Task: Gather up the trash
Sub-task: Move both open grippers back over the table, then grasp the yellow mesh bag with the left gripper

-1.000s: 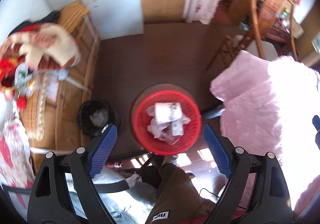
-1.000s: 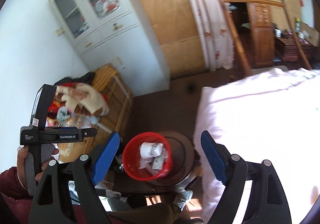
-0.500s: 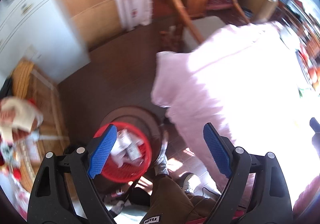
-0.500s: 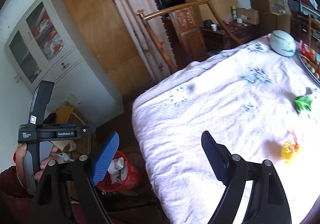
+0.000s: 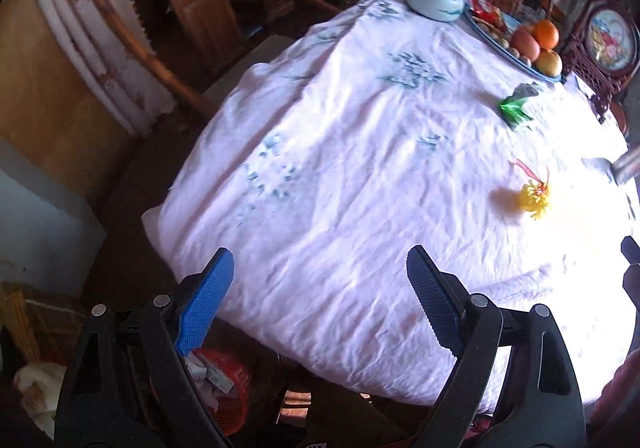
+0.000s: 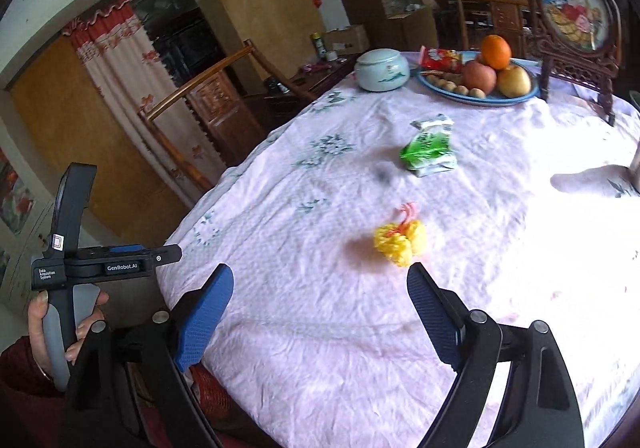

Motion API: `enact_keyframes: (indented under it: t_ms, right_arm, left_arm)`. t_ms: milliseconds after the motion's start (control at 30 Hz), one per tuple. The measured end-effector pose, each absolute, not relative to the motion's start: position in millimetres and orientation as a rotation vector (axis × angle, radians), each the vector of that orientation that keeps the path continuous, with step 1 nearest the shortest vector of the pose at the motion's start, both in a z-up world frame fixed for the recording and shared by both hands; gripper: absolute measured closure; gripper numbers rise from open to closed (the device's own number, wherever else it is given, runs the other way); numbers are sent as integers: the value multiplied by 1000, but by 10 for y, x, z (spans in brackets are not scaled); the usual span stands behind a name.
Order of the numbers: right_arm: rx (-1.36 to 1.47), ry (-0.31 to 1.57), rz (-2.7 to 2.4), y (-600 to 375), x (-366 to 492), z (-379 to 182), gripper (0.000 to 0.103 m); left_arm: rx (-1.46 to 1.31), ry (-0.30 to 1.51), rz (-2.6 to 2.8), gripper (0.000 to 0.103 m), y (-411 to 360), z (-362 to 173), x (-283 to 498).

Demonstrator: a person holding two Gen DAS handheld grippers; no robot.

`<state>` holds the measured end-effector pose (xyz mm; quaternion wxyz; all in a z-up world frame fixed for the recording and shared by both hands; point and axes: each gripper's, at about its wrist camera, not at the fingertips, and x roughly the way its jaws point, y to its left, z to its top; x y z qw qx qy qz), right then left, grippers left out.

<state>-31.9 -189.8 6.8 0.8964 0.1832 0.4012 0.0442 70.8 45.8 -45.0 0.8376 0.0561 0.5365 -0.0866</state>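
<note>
Lying on the pink tablecloth point(image 6: 320, 328), the yellow wrapper point(image 6: 399, 243) sits just ahead of my right tongs point(image 6: 320, 322), nearer than my left tongs point(image 5: 320, 298); both gape empty, the right having just widened

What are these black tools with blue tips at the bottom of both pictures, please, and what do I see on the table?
They are two hand-held grippers; a person carries one in each hand, with no robot arm. Each picture comes from a wide-angle camera on one gripper, looking along its two fingers. The first shows the left gripper, the second the right gripper. In the second you also see the person's hand holding the other tool.

Both grippers are open and hold nothing; the right one's jaws have just been opening wider.

On the pink tablecloth lie a yellow crumpled wrapper and a green packet, probably the trash. Further away stand a pale lidded jar and a fruit plate. A red basket with paper sits below the table edge.
</note>
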Motion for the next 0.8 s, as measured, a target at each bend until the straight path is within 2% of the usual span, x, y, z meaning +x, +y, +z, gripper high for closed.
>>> enact_keyframes:
  t_ms: [300,800]
  right_arm:
    - [457,806,-146,-2378,-672,-12,16]
    - [527,781,-526,-2788,-1664,-28,16]
  left_arm:
    - [243,1153,-417,18,-419,-574,971]
    - [399,1148,-743,19,-1841,-911,907]
